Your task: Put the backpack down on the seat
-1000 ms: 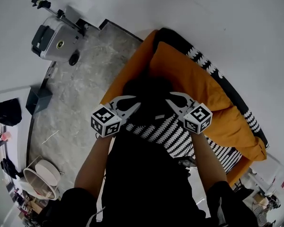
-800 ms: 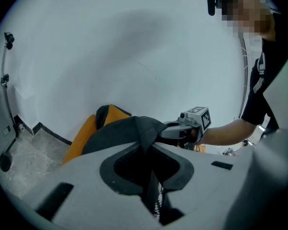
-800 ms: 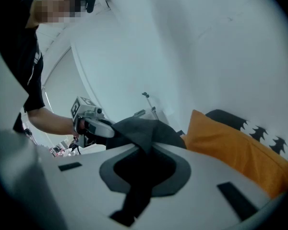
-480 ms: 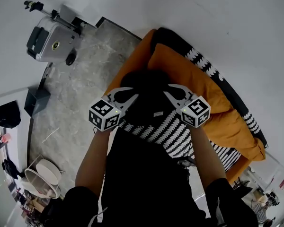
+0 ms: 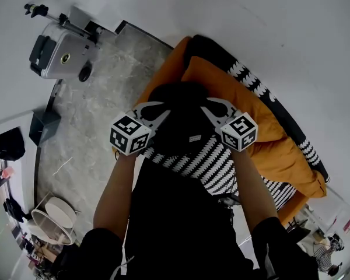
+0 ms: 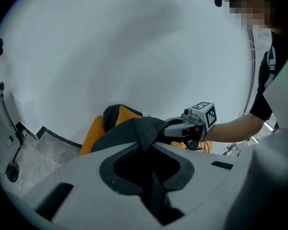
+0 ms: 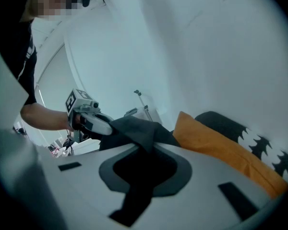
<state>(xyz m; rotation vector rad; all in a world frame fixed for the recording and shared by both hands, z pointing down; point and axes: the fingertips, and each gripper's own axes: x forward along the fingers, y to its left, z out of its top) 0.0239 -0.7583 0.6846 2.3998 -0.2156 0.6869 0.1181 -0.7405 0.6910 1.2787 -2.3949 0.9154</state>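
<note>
Over the orange seat [image 5: 280,144], you are holding the black backpack [image 5: 181,118] by its top fabric with both tools. The left gripper [image 5: 157,111] and the right gripper [image 5: 213,107] are each pinched nearly closed on a fold of the dark cloth, one at either side. The bag is hanging between them, above the cushion and the black-and-white striped cover [image 5: 204,165]. The bag itself is hiding whether its base is touching yet. You are, by the look of it, doing the lowering step. Bring both hands down level and together so the bag is not tipping, aim for the flat cushion rather than the front edge, and release only once the cloth is slackening.
</note>
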